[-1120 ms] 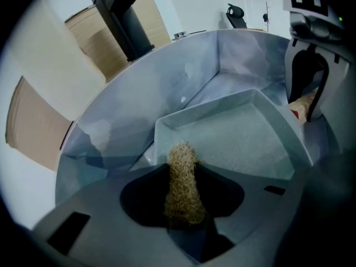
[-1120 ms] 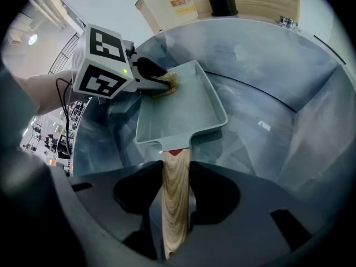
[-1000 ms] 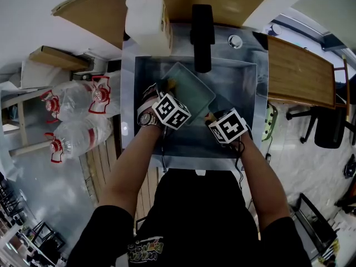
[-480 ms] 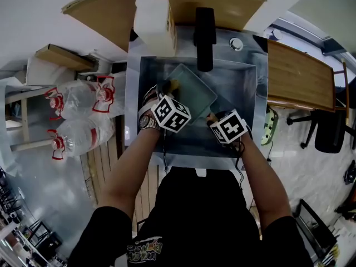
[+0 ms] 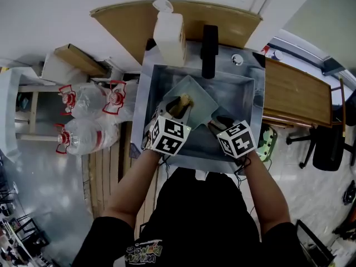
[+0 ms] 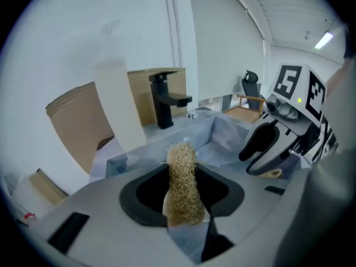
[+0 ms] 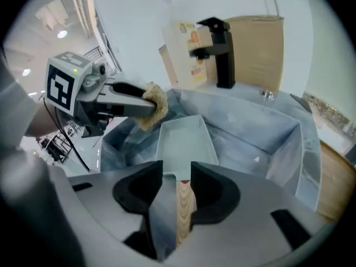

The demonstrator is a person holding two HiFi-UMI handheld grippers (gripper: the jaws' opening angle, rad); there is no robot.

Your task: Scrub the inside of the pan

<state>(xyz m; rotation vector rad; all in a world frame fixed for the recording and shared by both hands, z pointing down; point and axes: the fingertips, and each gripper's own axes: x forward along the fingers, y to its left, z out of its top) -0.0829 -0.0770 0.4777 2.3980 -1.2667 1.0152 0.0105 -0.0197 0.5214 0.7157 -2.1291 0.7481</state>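
Scrub step in hand: right gripper (image 7: pixel 177 185) clamped on the wooden handle (image 7: pixel 185 206) of the pale grey rectangular pan (image 7: pixel 186 141) in the steel sink (image 5: pixel 236 93); left gripper (image 6: pixel 183 189) pinching a tan fibrous scrubber (image 6: pixel 182 174) by the pan's 10 o'clock rim; next move, by my judgement, is to press it onto the pan floor.

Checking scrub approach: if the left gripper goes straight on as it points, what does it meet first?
Probably the pan: the loofah scrubber clamped in the left gripper leads, near its rim. Depth unclear; it may pass over to the sink wall.
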